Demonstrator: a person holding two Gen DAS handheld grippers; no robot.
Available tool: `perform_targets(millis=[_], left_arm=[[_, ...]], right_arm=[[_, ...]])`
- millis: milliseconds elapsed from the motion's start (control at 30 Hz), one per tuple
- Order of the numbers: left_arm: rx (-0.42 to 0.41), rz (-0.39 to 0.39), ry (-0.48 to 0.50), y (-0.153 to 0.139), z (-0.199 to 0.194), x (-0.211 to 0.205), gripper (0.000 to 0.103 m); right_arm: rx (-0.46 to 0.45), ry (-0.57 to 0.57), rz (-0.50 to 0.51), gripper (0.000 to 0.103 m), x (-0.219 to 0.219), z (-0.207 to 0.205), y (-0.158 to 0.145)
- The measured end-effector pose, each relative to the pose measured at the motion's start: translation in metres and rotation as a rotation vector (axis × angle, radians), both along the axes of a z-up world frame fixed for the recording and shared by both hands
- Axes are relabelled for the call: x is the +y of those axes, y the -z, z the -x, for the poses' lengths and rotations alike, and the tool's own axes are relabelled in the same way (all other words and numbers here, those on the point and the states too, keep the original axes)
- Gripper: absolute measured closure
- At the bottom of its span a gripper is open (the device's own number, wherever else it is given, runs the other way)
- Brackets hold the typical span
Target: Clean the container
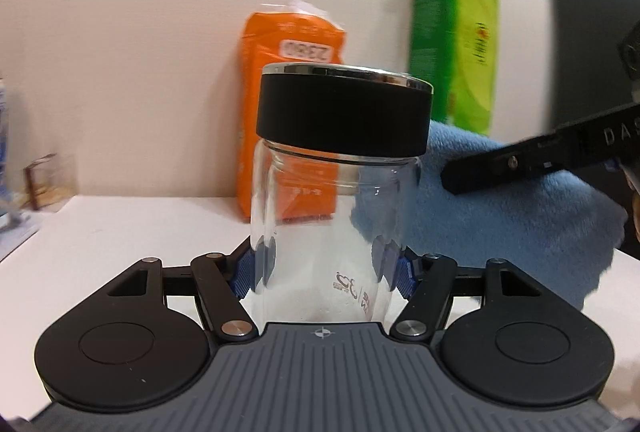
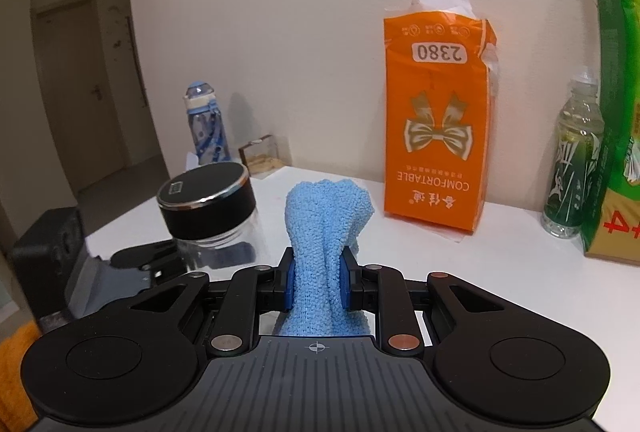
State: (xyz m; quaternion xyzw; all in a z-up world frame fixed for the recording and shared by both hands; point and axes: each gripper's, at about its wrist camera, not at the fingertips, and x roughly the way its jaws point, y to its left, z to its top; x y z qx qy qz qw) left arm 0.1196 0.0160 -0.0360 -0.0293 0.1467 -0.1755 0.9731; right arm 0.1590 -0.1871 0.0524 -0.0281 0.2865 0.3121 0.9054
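White table point(image 2: 460, 272) against a cream wall; a clear glass jar point(image 1: 332, 216) and a blue cloth point(image 2: 326, 228) are each held over it.

The left gripper point(image 1: 326, 270) has its pads pressed to both sides of the jar low down, holding it upright with its black lid point(image 1: 344, 108) on, toward the table's left edge. The right gripper point(image 2: 318, 284) pinches the bunched cloth just beside the jar's right side. This looks like the wiping stage, though the pictures do not settle whether the glass is about to be rubbed or already has been; a wipe would call for cloth pressed to glass while the left grip stays firm. Along the wall edge stand an orange pack point(image 2: 436, 136), a green bottle point(image 2: 572, 168) and a green bag point(image 2: 616, 72); the middle of the table lies open.
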Motion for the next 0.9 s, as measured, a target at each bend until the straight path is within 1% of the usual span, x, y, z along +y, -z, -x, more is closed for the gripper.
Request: perform_targets(millis=[133,400,600,767,900], left_arm=[[0.005,0.011,-0.027,-0.002,0.000,-0.012,0.023],[0.003,0.015,0.019,-0.003,-0.005,-0.017,0.022],[0.003,0.054,0.091,-0.002,-0.010,-0.008,0.021],[0.004,0.050,0.195,-0.002,-0.018,0.002,0.021],[0.006,0.045,0.280,-0.002,-0.023,0.010,0.021]], right_arm=[[0.009,0.012,0.007,0.084,-0.003,-0.002,0.006],[0.021,0.023,0.009,0.084,-0.010,-0.003,0.012],[0.028,0.025,0.011,0.084,-0.010,-0.005,0.014],[0.036,0.030,0.008,0.084,-0.009,-0.005,0.015],[0.051,0.031,-0.021,0.084,-0.007,-0.007,0.014]])
